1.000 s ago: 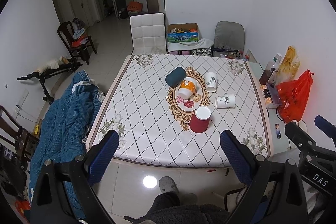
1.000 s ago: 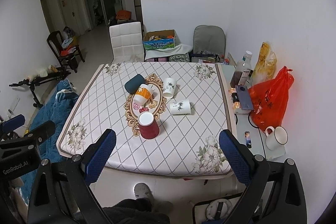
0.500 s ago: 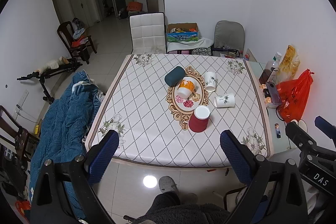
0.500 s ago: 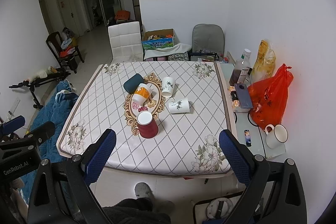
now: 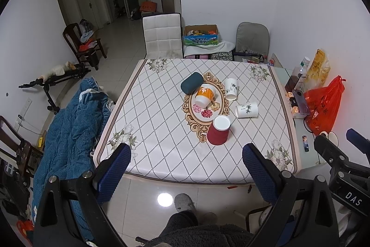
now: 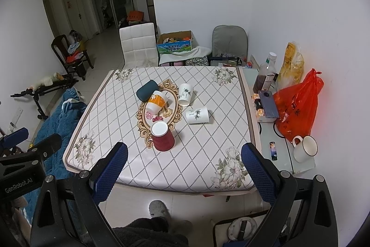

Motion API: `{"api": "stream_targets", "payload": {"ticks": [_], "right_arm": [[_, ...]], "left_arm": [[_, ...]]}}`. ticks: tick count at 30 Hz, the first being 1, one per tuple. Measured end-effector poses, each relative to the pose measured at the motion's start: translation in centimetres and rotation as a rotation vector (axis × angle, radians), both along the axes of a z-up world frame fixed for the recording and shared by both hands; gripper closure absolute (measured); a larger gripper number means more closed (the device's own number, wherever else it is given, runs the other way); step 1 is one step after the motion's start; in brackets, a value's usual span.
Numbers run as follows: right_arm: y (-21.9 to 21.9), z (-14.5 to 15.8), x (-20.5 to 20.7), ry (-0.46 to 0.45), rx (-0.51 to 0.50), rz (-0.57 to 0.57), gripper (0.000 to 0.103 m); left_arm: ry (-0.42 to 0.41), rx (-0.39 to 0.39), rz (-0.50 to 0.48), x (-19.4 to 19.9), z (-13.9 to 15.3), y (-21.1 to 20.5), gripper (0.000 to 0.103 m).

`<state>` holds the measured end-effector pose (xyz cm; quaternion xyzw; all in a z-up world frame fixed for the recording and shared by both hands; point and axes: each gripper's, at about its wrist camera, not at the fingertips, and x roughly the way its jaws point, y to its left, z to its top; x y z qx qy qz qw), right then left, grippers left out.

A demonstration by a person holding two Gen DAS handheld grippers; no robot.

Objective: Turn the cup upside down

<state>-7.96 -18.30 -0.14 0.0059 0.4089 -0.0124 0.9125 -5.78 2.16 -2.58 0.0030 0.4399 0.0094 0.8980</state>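
Observation:
Several cups are on the patterned table (image 5: 161, 131). A red paper cup (image 5: 218, 134) (image 6: 162, 138) stands bottom-up near the front of the gold oval. An orange-and-white cup (image 5: 205, 94) (image 6: 156, 101), a dark teal cup (image 5: 191, 82) (image 6: 146, 90) and two white cups (image 5: 231, 89) (image 5: 246, 110) lie on their sides. My left gripper (image 5: 186, 175) and right gripper (image 6: 183, 174) are both open and empty, held well back from the table's front edge, above the floor.
A side shelf to the right of the table holds a red plastic bag (image 6: 296, 108), a bottle (image 6: 264, 75), a phone (image 6: 268, 103) and a white mug (image 6: 305, 148). A blue blanket (image 5: 69, 126) lies left of the table. Chairs (image 5: 161, 36) stand behind it.
Both grippers have drawn back and up slightly from the table. The cups have not moved.

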Motion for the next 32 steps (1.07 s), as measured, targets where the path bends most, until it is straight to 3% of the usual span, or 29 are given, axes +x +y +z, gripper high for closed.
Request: {"api": "stream_targets", "payload": {"ticks": [32], "right_arm": [[-0.6, -0.2, 0.2, 0.004, 0.003, -0.008, 0.003]], "left_arm": [[-0.011, 0.006, -0.007, -1.1, 0.3, 0.1, 0.004]]}}
